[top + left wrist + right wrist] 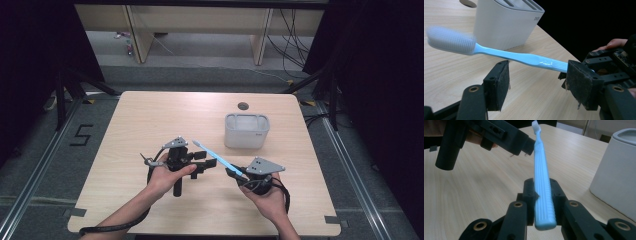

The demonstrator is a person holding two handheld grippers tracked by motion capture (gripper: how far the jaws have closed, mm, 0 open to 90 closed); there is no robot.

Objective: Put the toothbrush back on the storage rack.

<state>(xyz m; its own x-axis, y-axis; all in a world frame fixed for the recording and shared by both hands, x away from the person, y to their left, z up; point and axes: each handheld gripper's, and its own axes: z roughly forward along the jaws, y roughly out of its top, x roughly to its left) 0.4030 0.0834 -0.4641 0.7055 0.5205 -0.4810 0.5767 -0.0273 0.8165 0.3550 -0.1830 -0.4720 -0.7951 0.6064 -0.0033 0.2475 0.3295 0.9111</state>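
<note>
Right gripper (235,172) fingers clamped shut, left gripper (204,166) fingers spread, both hand-held above table

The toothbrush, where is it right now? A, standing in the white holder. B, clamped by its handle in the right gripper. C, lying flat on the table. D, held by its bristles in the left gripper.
B: the right gripper has its fingers shut on the handle end of the blue toothbrush, which sticks out above the table, apart from the white holder; the left gripper stands open around it.

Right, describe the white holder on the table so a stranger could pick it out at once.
On the wooden table, look toward its far right part, near the round cable hole. The white holder stands there upright, a boxy container with slots in its top, the one white thing resting on the tabletop.
</note>
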